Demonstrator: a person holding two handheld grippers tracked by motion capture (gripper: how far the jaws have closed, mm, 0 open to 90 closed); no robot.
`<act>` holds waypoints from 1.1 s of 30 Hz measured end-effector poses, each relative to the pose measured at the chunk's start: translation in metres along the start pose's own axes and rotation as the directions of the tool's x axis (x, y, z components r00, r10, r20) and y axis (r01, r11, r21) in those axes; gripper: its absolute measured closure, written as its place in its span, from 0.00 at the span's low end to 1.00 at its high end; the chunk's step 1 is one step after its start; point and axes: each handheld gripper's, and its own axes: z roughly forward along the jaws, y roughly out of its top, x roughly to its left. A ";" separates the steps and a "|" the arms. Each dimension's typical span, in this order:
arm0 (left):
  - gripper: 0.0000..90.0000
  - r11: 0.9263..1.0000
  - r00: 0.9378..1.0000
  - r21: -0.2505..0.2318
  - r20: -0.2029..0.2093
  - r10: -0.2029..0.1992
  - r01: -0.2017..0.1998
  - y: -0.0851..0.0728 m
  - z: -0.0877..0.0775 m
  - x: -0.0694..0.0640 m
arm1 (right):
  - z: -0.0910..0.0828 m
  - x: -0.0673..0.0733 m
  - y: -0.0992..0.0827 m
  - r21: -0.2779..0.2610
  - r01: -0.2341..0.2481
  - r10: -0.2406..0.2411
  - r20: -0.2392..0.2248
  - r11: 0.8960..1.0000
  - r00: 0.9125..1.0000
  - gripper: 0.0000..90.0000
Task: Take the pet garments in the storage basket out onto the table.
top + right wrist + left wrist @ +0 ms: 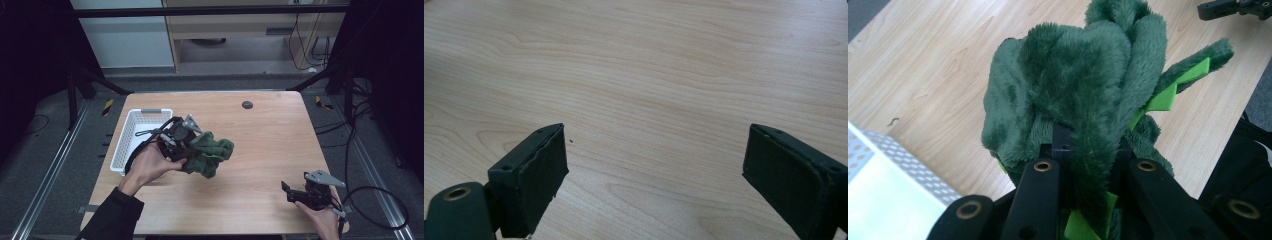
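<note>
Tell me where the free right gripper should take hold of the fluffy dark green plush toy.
Probably the bunched end of the fluffy dark green plush toy that faces away from the left gripper, which already clamps the near end. Bring the open right gripper in from the table's bare side.

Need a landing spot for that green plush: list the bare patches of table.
Bare: the table between green plush and right gripper, and the far right corner past the dark disc. Crowded: the left side, around white basket and left gripper.
</note>
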 end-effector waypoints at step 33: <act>0.90 0.999 0.997 0.053 0.074 0.004 -0.008 0.003 0.074 -0.010 | 0.001 -0.001 0.000 -0.005 0.011 -0.011 0.009 1.000 1.000 0.11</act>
